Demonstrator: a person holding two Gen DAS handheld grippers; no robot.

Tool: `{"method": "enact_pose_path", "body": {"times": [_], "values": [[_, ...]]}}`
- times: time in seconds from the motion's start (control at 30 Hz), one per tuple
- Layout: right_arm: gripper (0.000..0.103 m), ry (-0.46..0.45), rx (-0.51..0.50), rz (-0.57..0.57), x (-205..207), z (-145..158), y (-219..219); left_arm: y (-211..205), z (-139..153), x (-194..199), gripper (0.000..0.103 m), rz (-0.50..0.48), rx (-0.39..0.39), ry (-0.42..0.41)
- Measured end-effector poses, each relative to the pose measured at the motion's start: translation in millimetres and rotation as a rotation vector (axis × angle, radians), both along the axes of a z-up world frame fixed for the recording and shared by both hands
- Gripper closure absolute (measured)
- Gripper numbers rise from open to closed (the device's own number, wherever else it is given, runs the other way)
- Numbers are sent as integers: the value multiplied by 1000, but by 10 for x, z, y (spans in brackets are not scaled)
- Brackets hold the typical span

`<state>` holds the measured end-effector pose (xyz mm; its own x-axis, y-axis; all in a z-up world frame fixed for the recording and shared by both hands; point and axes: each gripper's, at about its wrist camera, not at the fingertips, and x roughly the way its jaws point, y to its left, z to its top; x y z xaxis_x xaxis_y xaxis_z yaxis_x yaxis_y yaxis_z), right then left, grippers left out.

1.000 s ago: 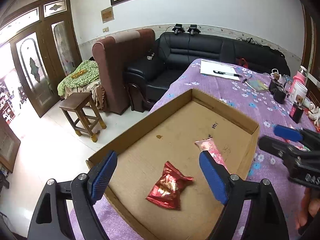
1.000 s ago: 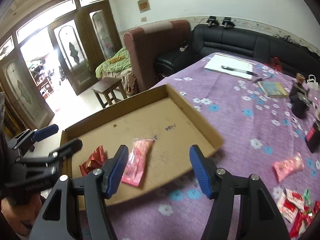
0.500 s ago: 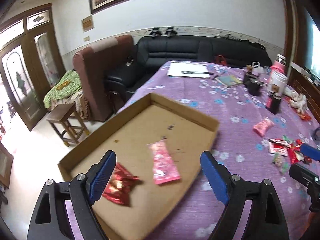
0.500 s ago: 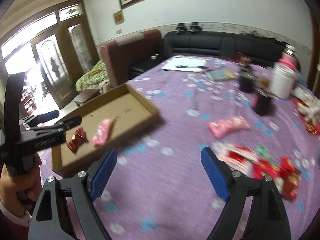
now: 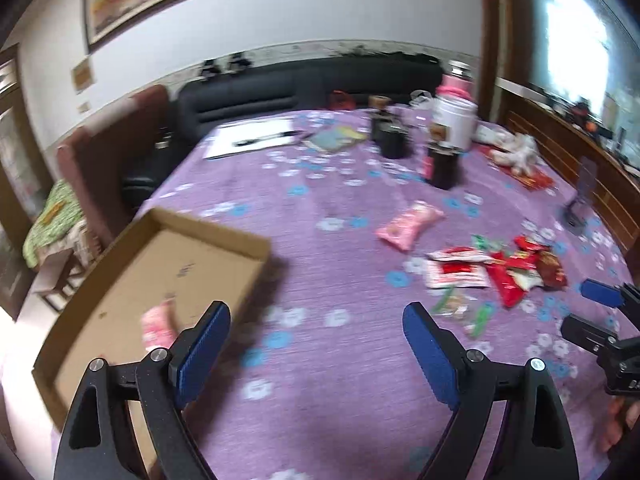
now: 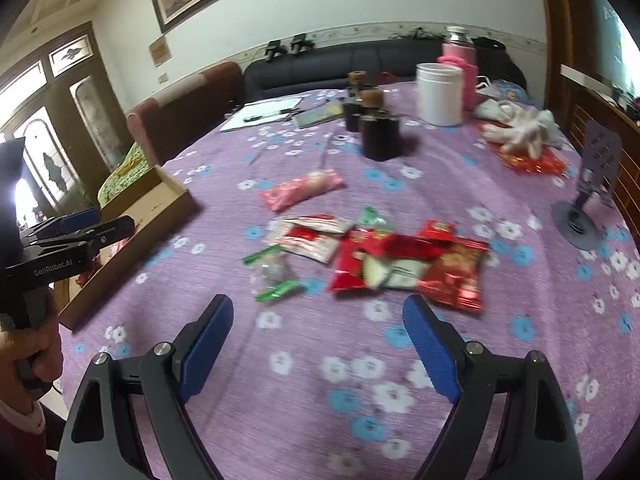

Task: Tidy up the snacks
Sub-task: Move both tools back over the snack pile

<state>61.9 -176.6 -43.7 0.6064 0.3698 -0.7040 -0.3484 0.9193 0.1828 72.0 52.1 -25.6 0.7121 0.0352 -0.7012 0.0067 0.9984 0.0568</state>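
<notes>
A cardboard tray (image 5: 224,236) lies at the table's left edge with a pink packet (image 5: 158,328) inside it. My left gripper (image 5: 316,320) hovers open over bare purple cloth just right of the tray, nothing between its fingers. My right gripper (image 6: 318,312) is open and empty above the cloth, a little short of a pile of red snack packets (image 6: 404,264) and green-ended sweets (image 6: 274,272). A loose pink packet (image 6: 304,190) lies beyond the pile. In the right wrist view the left gripper (image 6: 80,228) shows at the left, over the tray (image 6: 176,200).
Black jars (image 6: 380,136), a white tub (image 6: 438,94) and a pink bottle (image 6: 460,64) stand at the back of the table. Paper with a pen (image 6: 264,114), white gloves (image 6: 520,128) and a grey phone stand (image 6: 588,208) are there too. A black sofa (image 5: 304,88) lies beyond.
Both grippers have swung right, away from the tray and toward the snack pile. The right gripper's jaws stand wider than a second ago. The packets stay in the tray.
</notes>
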Motion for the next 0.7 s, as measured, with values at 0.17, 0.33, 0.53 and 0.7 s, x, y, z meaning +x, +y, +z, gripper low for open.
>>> {"method": "enact_pose_path", "body": {"times": [0.17,0.33,0.53,0.7], "values": [[17,-16,-27,-34,3,-32,-222,-282,-139,159,12,-48,-62,68],[17,-28,-52,-58,85,-91,-423,-577,-337,308,12,-38,-105,123],[17,-34,-75,-87,306,-138,-593,-828,-512,443,12,-11,-75,165],[17,-34,-107,-97,462,-164,-594,-939,-605,511,12,-1,-46,183]]}}
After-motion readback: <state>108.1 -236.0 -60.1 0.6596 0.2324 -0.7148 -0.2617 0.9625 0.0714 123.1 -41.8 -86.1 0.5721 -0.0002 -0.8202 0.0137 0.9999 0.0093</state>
